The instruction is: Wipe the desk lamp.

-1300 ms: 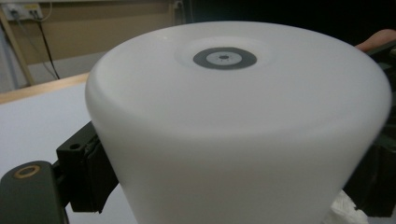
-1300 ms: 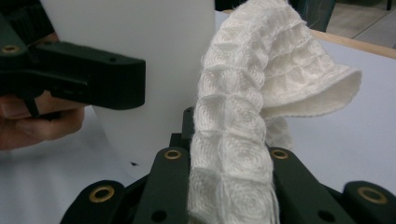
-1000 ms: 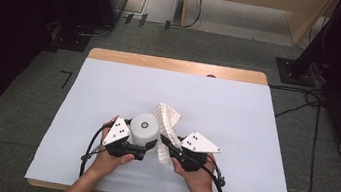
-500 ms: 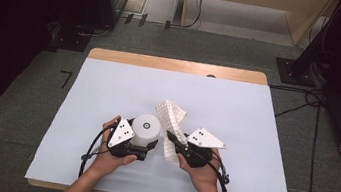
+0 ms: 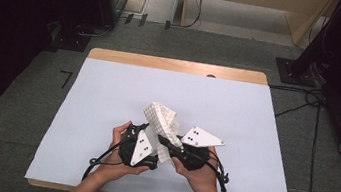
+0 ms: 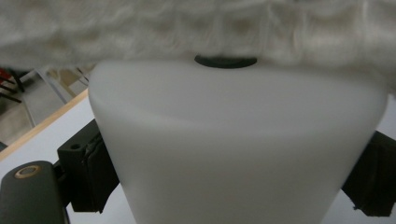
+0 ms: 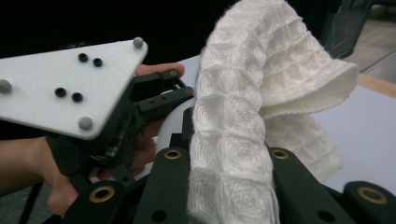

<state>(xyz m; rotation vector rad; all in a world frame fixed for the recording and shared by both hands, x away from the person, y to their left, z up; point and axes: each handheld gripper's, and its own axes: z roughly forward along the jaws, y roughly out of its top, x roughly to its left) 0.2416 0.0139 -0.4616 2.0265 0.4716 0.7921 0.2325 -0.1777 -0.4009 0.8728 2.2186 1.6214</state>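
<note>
A white waffle-weave cloth (image 7: 243, 135), soft and folded, is pinched in the closed right gripper (image 5: 171, 149) at the table's (image 5: 108, 92) near middle. Just left, the left gripper (image 5: 138, 147) clamps a smooth white, seemingly cylindrical container (image 6: 233, 154), the cloth draped over its top.

One white waffle cloth (image 5: 161, 117), one white cup (image 6: 236, 149), two tools and one table (image 5: 108, 92).

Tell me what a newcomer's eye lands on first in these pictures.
First the white waffle-weave cloth, bunched up near the table's front edge and pinched in the right gripper. Next the smooth white cup, clamped between the left gripper's black jaws just left of the cloth, which drapes against its far end. Both sit over a pale sheet covering the table.
</note>
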